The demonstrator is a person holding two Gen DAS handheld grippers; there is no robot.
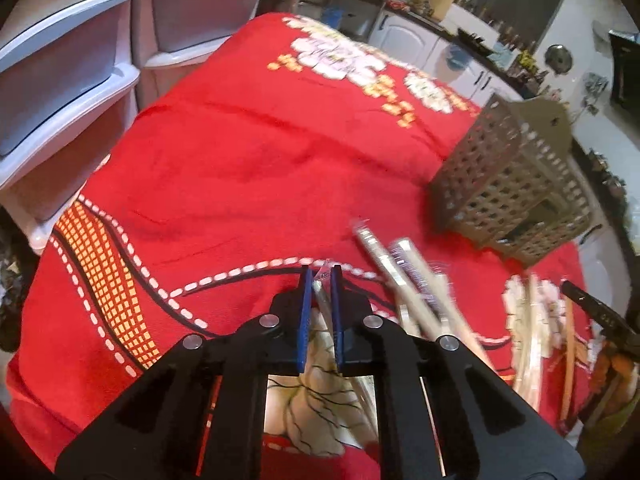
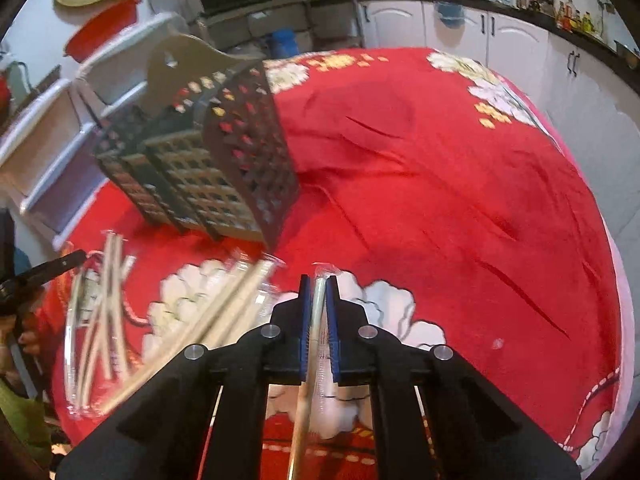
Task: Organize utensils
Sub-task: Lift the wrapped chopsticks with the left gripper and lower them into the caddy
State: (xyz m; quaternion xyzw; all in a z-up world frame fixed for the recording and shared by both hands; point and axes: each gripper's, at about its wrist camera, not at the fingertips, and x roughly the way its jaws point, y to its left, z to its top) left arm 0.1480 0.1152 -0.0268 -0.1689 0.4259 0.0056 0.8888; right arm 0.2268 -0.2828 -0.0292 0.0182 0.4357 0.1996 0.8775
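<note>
Red cloth with white flowers (image 1: pixel 240 152) covers the tabletop. On it stands the tall grey-brown perforated plastic utensil caddy (image 1: pixel 516 184), the landmark here. Nearer the cameras than the caddy lies a blurred heap of slim, pale, clear-wrapped utensils (image 2: pixel 104 320) in a clear container. On the side of the heap away from the caddy, the left claw (image 1: pixel 320 276) is clamped on one wrapped utensil (image 1: pixel 320 292). Beside the heap, the right claw (image 2: pixel 318 282) is clamped on another wrapped utensil (image 2: pixel 316 320).
</note>
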